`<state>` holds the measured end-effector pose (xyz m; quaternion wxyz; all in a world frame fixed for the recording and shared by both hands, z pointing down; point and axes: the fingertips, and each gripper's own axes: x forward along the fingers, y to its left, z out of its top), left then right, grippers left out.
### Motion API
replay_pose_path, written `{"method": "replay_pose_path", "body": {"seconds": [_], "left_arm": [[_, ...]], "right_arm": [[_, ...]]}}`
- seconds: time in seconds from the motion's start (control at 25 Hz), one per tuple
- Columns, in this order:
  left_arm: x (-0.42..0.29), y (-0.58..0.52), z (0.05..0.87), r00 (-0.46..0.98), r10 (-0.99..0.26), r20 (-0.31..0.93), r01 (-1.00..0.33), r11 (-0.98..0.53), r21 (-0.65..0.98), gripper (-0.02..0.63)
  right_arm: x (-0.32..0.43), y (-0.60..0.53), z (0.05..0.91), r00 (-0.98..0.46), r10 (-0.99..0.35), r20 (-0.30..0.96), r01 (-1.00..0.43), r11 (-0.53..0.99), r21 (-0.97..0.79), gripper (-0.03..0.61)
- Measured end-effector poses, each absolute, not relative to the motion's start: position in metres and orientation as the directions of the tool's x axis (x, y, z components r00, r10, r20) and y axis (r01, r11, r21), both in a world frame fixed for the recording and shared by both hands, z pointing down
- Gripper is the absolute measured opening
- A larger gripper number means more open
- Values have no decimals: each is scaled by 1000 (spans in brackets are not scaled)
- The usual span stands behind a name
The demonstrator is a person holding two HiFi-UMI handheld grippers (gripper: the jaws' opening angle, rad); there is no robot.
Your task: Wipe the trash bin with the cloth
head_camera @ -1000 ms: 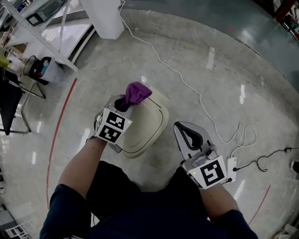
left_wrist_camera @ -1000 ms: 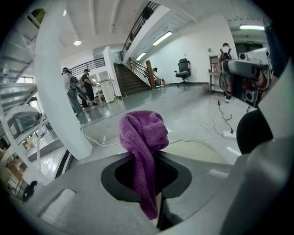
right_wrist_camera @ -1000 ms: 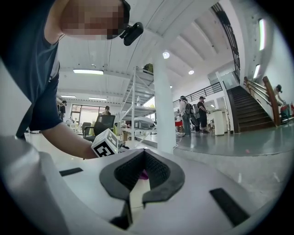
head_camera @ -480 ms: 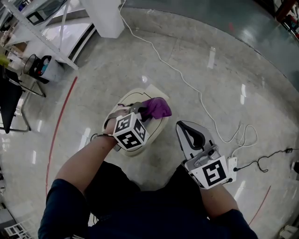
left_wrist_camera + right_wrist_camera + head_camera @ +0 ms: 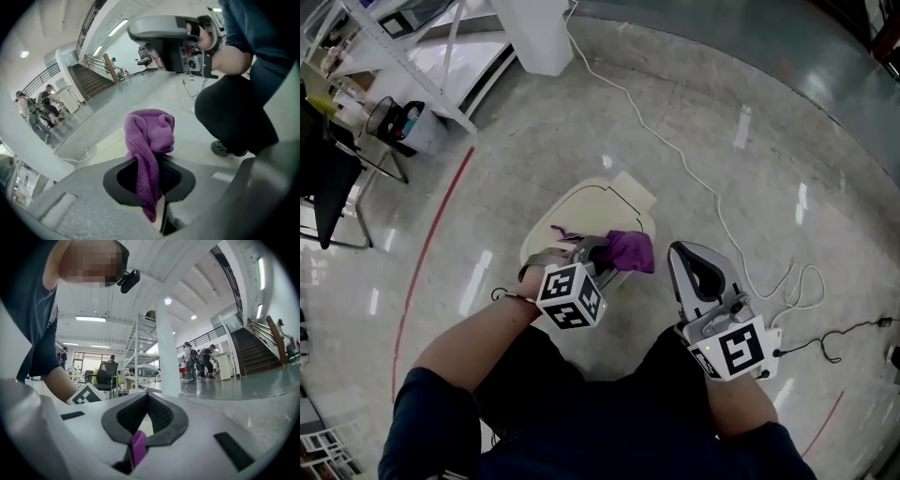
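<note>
The cream trash bin [image 5: 581, 208] stands on the floor in front of the person, seen from above in the head view. My left gripper [image 5: 602, 253] is shut on a purple cloth [image 5: 630, 250], which lies against the bin's near right edge. In the left gripper view the cloth [image 5: 151, 133] bulges out past the jaws of the left gripper [image 5: 149, 163] and hangs down between them. My right gripper [image 5: 692, 259] is held just right of the bin, apart from it, jaws shut with nothing in them. The right gripper view shows its jaws [image 5: 147, 398] together, pointing up and away from the bin.
A white cable [image 5: 694, 178] runs across the floor behind the bin to coils at the right [image 5: 797, 281]. A white pillar [image 5: 534, 33], a black chair [image 5: 328, 178] and a small basket [image 5: 408, 122] stand at the far left. A red line [image 5: 431, 244] crosses the floor.
My left gripper has carried the cloth from the bin's far left side across the lid to its near right edge. The right gripper has barely moved.
</note>
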<state>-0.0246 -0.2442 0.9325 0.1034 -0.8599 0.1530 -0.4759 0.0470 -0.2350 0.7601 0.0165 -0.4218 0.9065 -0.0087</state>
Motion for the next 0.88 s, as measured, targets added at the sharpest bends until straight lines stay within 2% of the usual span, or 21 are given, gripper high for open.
{"method": "replay_pose_path", "body": {"seconds": [0.2,0.4,0.56,0.88], "left_arm": [[-80,-291,927,423,-456,783,-311,-885,-347,54],[-130,-307,928,354,-497,793,-407,-845,-347,54],[-138,-282,928,346,-472,811,-393,-858,-332,54],[-109,-194,934,415,-393,820,-355,-900,-252,54]], "right_arm": [[34,-235,760,-669,-743,-27,-742,670,-29,11],[28,-232,761,-679,-734,-27,-733,679,-27,11],[24,-232,758,-685,-727,-32,-727,686,-27,11],[17,-229,746,-696,-716,-54,-716,697,-29,11]]}}
